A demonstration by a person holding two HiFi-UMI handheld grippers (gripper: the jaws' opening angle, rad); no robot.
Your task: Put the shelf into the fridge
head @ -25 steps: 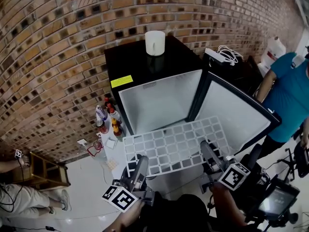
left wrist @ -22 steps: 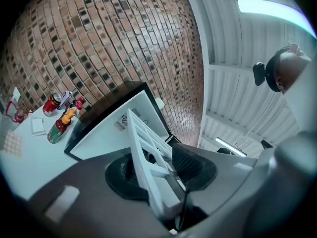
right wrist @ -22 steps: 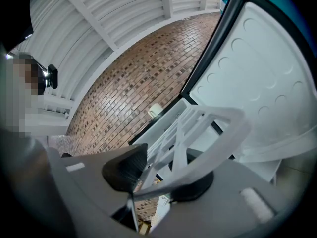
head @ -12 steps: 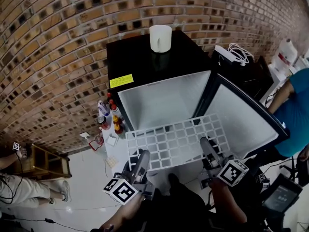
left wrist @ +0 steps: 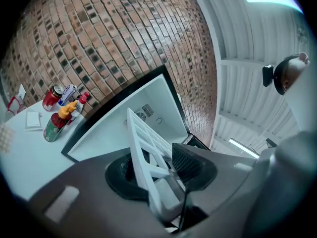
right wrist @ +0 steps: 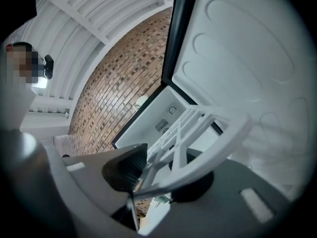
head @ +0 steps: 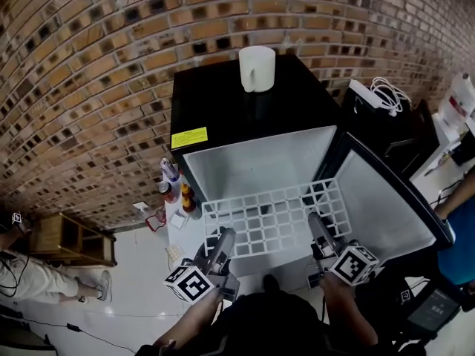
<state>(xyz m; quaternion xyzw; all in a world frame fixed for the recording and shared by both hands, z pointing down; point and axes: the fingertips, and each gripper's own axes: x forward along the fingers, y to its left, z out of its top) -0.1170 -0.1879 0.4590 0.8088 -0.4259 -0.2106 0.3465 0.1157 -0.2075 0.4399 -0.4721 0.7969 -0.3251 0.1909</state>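
Head view puts my left fingers (head: 225,245) and right fingers (head: 319,228) nearest me, side by side and pointing level, each pair clamped on the near rail of the shelf (head: 273,217). In the left gripper view the pads stand fairly wide apart, yet they press on the white rail between them. The right gripper view shows the same grip at the other end.

The shelf is a white lattice held flat in the air. Its long axis runs crosswise from one pair of fingers to the other, and its short axis points straight ahead. Neither hand leads, so I judge the coming push to be a square slide forward. Its far edge sits at the mouth of the fridge (head: 260,162), dead ahead, but I cannot tell whether it has crossed the lip.

The door (head: 386,206) hangs open just right of my right fingers, near the shelf's right corner. The fridge's inside is bare white, with nothing stored in the part that shows.

Left of my left fingers, beside the fridge, bottles (head: 174,184) stand on a tabletop (head: 182,232). Farthest off, a mug (head: 257,68) sits on the fridge's black top, and I cannot see what is in it.
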